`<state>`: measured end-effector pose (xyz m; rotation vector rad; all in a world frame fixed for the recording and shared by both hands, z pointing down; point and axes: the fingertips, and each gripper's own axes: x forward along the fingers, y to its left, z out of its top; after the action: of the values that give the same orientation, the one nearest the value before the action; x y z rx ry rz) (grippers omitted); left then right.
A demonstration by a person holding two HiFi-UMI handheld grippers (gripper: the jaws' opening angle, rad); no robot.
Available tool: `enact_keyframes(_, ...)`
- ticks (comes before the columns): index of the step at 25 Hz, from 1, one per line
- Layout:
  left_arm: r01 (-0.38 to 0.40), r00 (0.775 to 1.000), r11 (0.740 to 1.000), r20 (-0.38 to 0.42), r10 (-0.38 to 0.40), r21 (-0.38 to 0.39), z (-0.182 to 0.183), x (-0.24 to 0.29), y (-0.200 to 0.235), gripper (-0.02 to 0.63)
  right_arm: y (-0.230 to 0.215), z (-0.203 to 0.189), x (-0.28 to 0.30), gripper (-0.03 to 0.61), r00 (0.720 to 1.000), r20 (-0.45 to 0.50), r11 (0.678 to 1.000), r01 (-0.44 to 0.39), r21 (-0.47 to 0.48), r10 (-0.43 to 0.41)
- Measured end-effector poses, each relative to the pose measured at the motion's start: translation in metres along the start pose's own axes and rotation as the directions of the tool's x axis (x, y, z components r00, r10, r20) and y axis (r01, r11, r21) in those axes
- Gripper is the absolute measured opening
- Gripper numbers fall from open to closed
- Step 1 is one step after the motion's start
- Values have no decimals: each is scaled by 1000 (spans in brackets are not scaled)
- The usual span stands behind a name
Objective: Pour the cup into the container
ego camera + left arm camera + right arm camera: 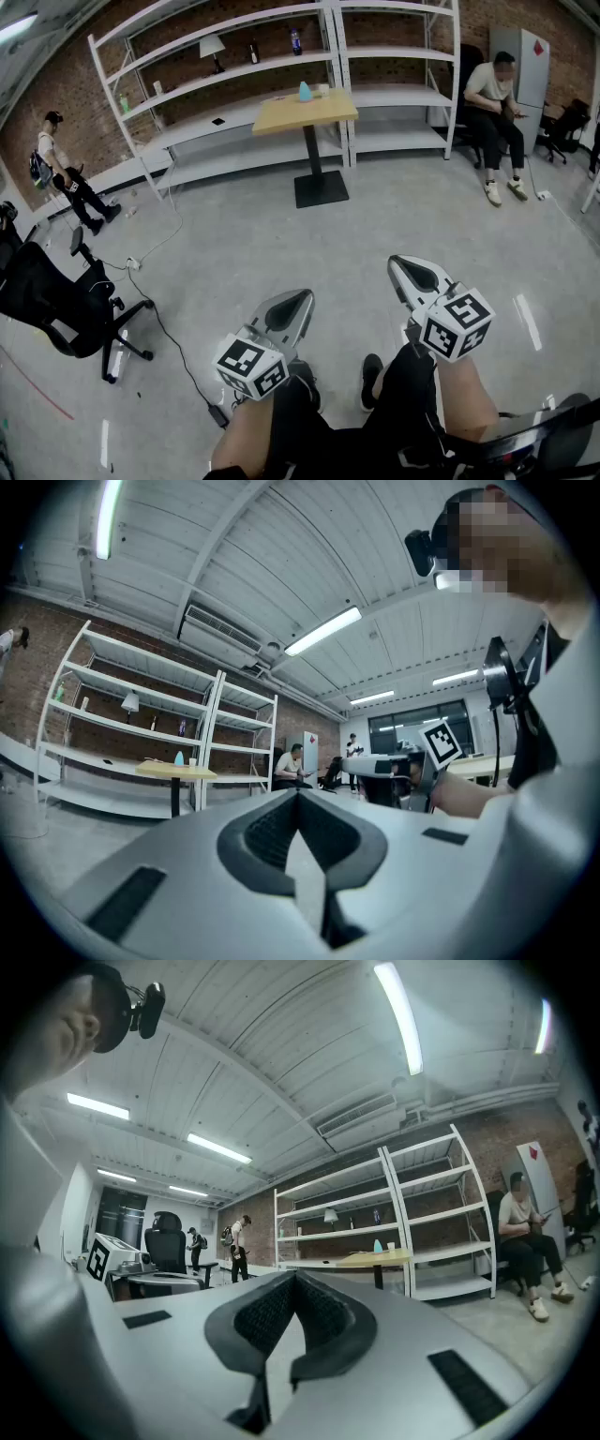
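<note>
While the left hand-held gripper [302,296] and right hand-held gripper [396,262] hang clenched empty, one cup [322,90] tops one table [281,117].

A small white cup [323,90] and a pale blue container [305,91] stand upright side by side at the far edge of a wooden table [281,117], right of its middle. In the head view the cup is just right of the container, which is the taller of the two and narrows toward its top. Both are too small to show contents, or whether they touch.
</note>
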<state>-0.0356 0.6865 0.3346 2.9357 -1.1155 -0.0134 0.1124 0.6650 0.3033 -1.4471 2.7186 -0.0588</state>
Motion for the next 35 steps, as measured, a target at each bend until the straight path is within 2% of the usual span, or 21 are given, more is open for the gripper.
enact_keyframes(18, 15, 1000, 1000, 10, -15, -4, -1, 11, 6, 2, -6, -6, 0, 0, 1000, -13, 1000, 25, -1, -25)
enact_keyframes(22, 34, 999, 999, 1, -34, -25, -20, 15, 16, 2, -9, -20, 9, 0, 999, -26, 998, 45, -32, -46)
enact_keyframes(25, 27, 999, 998, -15, -28, -63, -44, 22, 33, 2, -14, -44, 22, 0, 998, -46, 999, 48, -6, -49)
enact_keyframes(28, 41, 998, 999, -42, -41, -14, -56, 46, 45, 2, -31, -61, 40, 0, 997, -66, 998, 52, 18, -51)
enact_keyframes(31, 78, 996, 997, -43, -78, -8, -50, 66, 53, 2, -45, -61, 57, 0, 996, -68, 999, 51, 13, -50)
enact_keyframes(35, 69, 997, 997, -15, -70, -27, -26, 81, 67, 2, -64, -36, 72, 0, 998, -28, 998, 65, 6, -64)
